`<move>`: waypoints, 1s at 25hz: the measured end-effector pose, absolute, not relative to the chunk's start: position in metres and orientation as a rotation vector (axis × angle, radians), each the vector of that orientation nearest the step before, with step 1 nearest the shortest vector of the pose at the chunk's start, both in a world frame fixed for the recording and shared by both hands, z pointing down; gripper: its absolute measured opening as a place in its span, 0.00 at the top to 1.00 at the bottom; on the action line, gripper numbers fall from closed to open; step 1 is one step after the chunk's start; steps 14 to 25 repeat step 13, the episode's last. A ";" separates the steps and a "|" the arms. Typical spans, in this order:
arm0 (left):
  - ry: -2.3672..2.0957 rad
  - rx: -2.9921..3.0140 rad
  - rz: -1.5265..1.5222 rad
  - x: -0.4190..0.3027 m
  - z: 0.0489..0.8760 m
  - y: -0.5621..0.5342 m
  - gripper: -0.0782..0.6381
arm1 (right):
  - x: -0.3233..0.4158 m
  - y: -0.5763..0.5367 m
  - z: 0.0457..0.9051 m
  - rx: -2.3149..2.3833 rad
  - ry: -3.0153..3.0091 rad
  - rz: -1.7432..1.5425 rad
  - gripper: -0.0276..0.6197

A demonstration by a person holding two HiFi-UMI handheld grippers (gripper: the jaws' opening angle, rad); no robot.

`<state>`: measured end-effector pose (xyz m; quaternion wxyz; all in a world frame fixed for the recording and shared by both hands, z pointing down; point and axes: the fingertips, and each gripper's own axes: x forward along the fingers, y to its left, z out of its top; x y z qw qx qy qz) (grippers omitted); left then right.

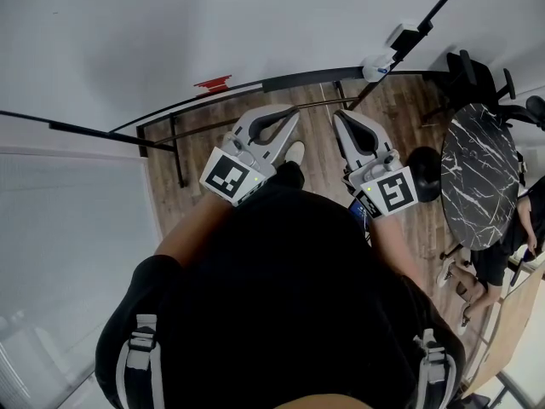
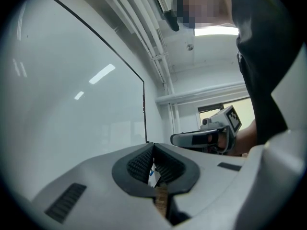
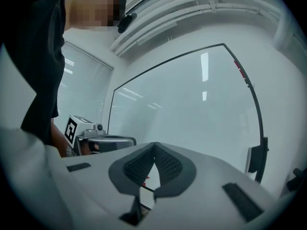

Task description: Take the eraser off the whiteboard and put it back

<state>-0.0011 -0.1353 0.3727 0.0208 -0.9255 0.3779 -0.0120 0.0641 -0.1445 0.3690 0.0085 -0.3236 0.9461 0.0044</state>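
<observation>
The whiteboard (image 1: pixel 170 32) fills the top of the head view, and its black frame shows in the right gripper view (image 3: pixel 256 109). A small red thing (image 1: pixel 213 83), probably the eraser, sits at the board's lower edge, up and left of both grippers. In the right gripper view a bit of red (image 3: pixel 145 178) shows below the jaws. My left gripper (image 1: pixel 292 113) and right gripper (image 1: pixel 339 116) are held side by side in front of the board, level and short of it. Both are shut with nothing between the pads (image 2: pixel 153 145) (image 3: pixel 154 144).
The board's black stand legs (image 1: pixel 174 143) rest on the wooden floor (image 1: pixel 409 109). A round black marble table (image 1: pixel 481 177) with dark chairs (image 1: pixel 477 75) stands at the right, and a seated person (image 1: pixel 494 258) is beside it. A white device on a pole (image 1: pixel 400 37) is at the upper right.
</observation>
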 end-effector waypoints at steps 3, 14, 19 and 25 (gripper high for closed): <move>1.177 -2.862 -0.019 -0.001 0.370 -0.136 0.88 | 0.065 -0.146 0.374 -1.010 2.965 -0.001 0.95; 1.190 -2.872 -0.065 0.004 0.380 -0.133 0.88 | 0.073 -0.149 0.377 -0.993 2.957 -0.033 0.95; 1.190 -2.872 -0.065 0.004 0.380 -0.133 0.88 | 0.073 -0.149 0.377 -0.993 2.957 -0.033 0.95; 1.190 -2.872 -0.065 0.004 0.380 -0.133 0.88 | 0.073 -0.149 0.377 -0.993 2.957 -0.033 0.95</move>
